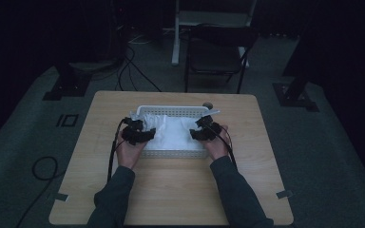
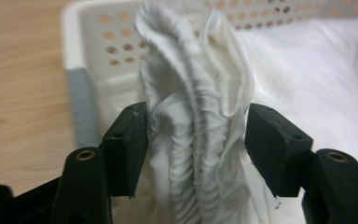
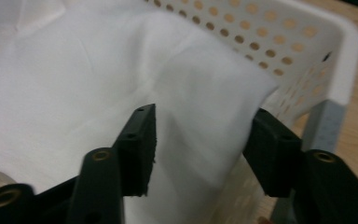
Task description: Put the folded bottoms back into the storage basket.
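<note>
surface: wooden table [image 1: 171, 190] | on it: white perforated basket [image 1: 171, 154]

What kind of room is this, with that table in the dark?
Probably a recording studio or lab rather than a home: a lone light wooden table stands on grey carpet amid black curtains, loose black cables trail across the floor, and a black folding chair waits behind.

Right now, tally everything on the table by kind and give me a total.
White perforated basket: 1
White cloth lying in the basket: 1
Black grippers: 2, the left gripper and the right gripper
Small round thing behind the basket, too dim to identify: 1
Total: 5
</note>
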The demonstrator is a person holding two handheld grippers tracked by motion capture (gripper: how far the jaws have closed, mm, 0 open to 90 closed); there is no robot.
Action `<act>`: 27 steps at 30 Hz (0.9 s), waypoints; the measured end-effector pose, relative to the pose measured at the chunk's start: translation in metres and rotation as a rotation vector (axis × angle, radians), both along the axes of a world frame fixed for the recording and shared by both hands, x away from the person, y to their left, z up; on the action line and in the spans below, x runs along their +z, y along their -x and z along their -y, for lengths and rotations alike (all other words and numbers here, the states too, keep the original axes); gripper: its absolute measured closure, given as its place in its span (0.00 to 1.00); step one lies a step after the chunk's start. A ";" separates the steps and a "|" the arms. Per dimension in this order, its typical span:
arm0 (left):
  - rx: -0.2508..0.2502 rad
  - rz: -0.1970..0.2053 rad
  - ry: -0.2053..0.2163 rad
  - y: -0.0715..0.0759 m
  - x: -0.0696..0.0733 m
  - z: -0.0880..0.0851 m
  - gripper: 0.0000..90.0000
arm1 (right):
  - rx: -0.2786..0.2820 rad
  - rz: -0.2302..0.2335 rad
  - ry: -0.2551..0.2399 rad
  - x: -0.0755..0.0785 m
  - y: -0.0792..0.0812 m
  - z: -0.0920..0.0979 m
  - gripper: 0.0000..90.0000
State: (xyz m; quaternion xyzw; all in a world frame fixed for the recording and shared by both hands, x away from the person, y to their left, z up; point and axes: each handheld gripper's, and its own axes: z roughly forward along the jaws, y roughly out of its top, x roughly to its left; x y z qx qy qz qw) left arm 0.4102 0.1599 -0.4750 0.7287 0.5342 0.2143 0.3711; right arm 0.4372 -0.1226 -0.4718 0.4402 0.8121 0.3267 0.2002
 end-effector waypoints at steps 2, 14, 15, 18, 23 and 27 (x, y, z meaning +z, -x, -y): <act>0.009 0.018 0.004 0.002 0.004 -0.004 0.43 | -0.003 0.022 -0.004 0.006 0.003 0.002 0.46; 0.016 0.075 0.012 0.018 0.011 -0.021 0.47 | 0.023 0.119 -0.005 0.031 0.027 0.016 0.48; 0.016 0.075 0.012 0.018 0.011 -0.021 0.47 | 0.023 0.119 -0.005 0.031 0.027 0.016 0.48; 0.024 0.089 0.029 0.028 0.010 -0.027 0.47 | 0.004 0.134 -0.009 0.029 0.032 0.021 0.50; 0.035 0.103 0.047 0.040 0.007 -0.037 0.46 | -0.015 0.131 -0.047 0.025 0.037 0.033 0.51; 0.052 0.117 0.028 0.048 0.002 -0.042 0.45 | -0.024 0.146 -0.082 0.022 0.048 0.043 0.51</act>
